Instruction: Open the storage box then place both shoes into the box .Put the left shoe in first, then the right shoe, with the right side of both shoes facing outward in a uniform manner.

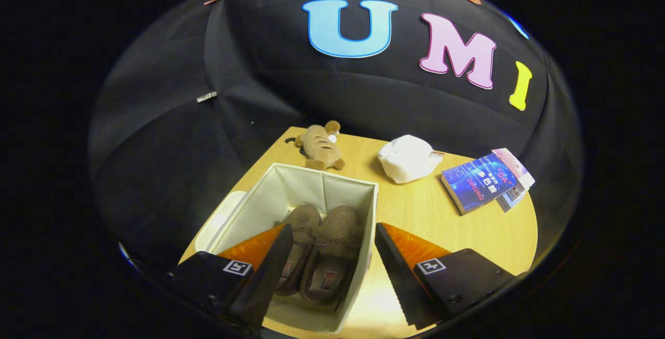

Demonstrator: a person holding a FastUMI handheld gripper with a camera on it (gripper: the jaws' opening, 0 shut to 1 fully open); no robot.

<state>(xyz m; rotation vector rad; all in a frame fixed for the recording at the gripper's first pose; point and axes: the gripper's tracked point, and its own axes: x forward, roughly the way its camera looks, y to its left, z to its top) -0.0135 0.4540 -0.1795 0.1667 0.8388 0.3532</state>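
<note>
The gripper (pixel 330 271) sits nearest, its two fingers spread wide apart and holding nothing. One finger hangs over the inside of the box, the other over the bare counter (pixel 441 219) just outside the box's wall.

Between the fingers stands an open fabric storage box (pixel 291 183) with pale lining, resting on the light wooden counter. Inside it lie two brown fuzzy shoes side by side, toes pointing away from the gripper: the left shoe (pixel 298 248) next to the right shoe (pixel 335 248), touching along their length (which of their sides faces outward is hard to tell from this angle). A white lid (pixel 221 219) lies flat against the box's far-left side, partly hidden by it.

Beyond the box, a tan plush toy (pixel 320 146) lies near the counter's back edge. Beside it sits a crumpled white cloth (pixel 408 158). Further along, a blue book (pixel 478 182) rests on top of other booklets (pixel 517 180), near the counter's rim.
</note>
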